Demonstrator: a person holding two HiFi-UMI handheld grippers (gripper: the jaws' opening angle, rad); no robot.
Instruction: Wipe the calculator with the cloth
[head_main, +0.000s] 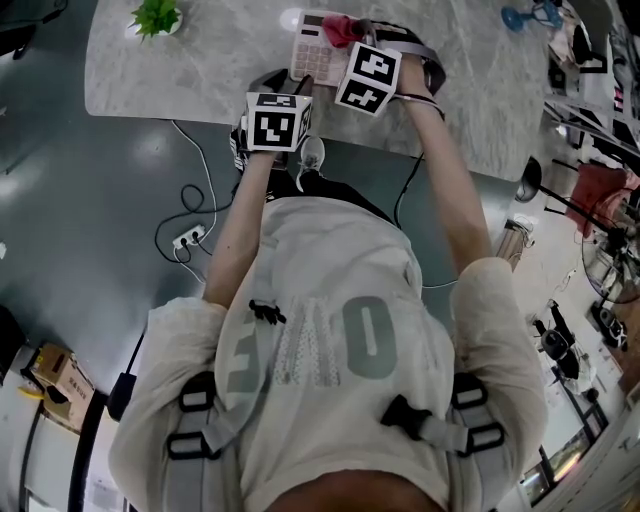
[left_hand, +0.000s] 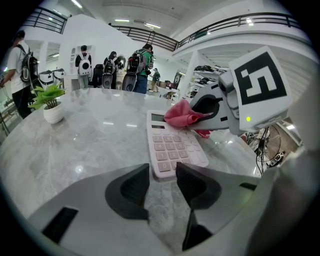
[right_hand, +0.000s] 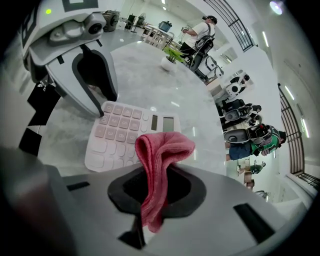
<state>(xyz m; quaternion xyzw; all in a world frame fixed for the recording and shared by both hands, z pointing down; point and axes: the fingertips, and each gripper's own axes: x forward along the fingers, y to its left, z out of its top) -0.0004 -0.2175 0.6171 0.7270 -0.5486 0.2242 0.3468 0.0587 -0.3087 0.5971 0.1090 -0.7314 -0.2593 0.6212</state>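
A pale pink calculator (head_main: 306, 50) lies on the marble table (head_main: 180, 70), keys up. My left gripper (left_hand: 162, 172) has its jaws on either side of the calculator's (left_hand: 172, 145) near corner, both pads against it. My right gripper (right_hand: 157, 187) is shut on a folded pink cloth (right_hand: 160, 150), which sticks up from between its pads. It hovers over the far, display end of the calculator (right_hand: 120, 132). In the left gripper view the cloth (left_hand: 180, 116) hangs just above the display. The left gripper's fingers (right_hand: 97, 95) stand at the calculator's other end.
A small potted plant (head_main: 155, 17) stands at the table's far left, also seen as the plant (left_hand: 50, 102). The table's near edge (head_main: 200, 115) runs right below my grippers. Cables and a power strip (head_main: 187, 238) lie on the floor. Several people stand in the background.
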